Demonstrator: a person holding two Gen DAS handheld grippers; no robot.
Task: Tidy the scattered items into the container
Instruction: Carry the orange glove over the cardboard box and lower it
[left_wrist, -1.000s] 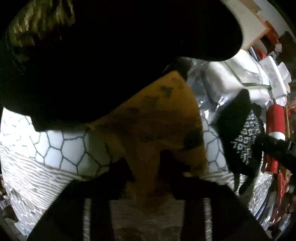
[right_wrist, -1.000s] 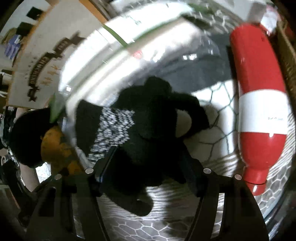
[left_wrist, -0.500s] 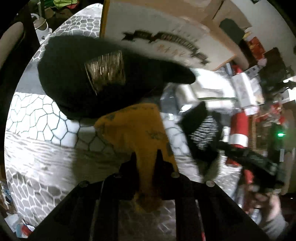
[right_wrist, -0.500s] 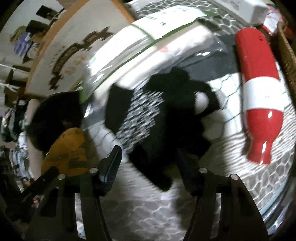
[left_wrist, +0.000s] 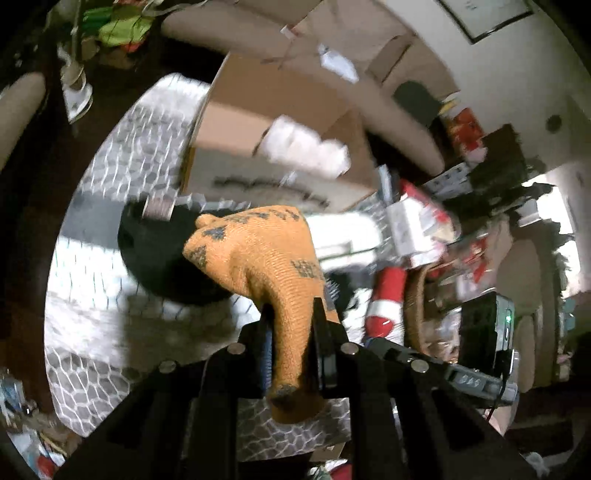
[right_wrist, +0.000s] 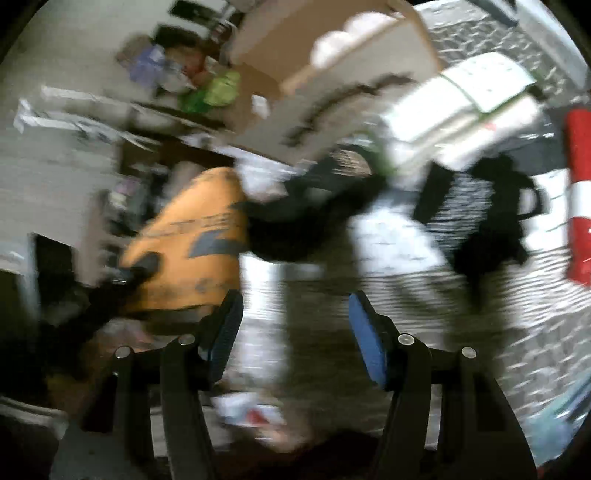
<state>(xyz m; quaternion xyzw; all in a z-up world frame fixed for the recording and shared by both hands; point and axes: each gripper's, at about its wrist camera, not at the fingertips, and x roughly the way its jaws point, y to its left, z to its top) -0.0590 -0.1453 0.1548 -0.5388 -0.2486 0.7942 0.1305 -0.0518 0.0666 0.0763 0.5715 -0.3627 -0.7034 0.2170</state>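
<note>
The left gripper (left_wrist: 293, 334) has its jaws pinching the orange knitted glove with grey markings (left_wrist: 266, 258), held above the hexagon-patterned cloth (left_wrist: 92, 295). At ten o'clock lies a black cap (left_wrist: 155, 251). The right gripper (right_wrist: 295, 332) has its jaws spread, nothing between; a black patterned garment (right_wrist: 476, 221) lies at one o'clock, the open cardboard box (right_wrist: 332, 66) beyond.

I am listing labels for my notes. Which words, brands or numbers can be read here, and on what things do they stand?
None can be read.
Orange sock: dark printed marks, blurred.
Cardboard box: dark banner print on its side, blurred.
White package: small print, too blurred.
Black cap: patch, no legible text.
</note>
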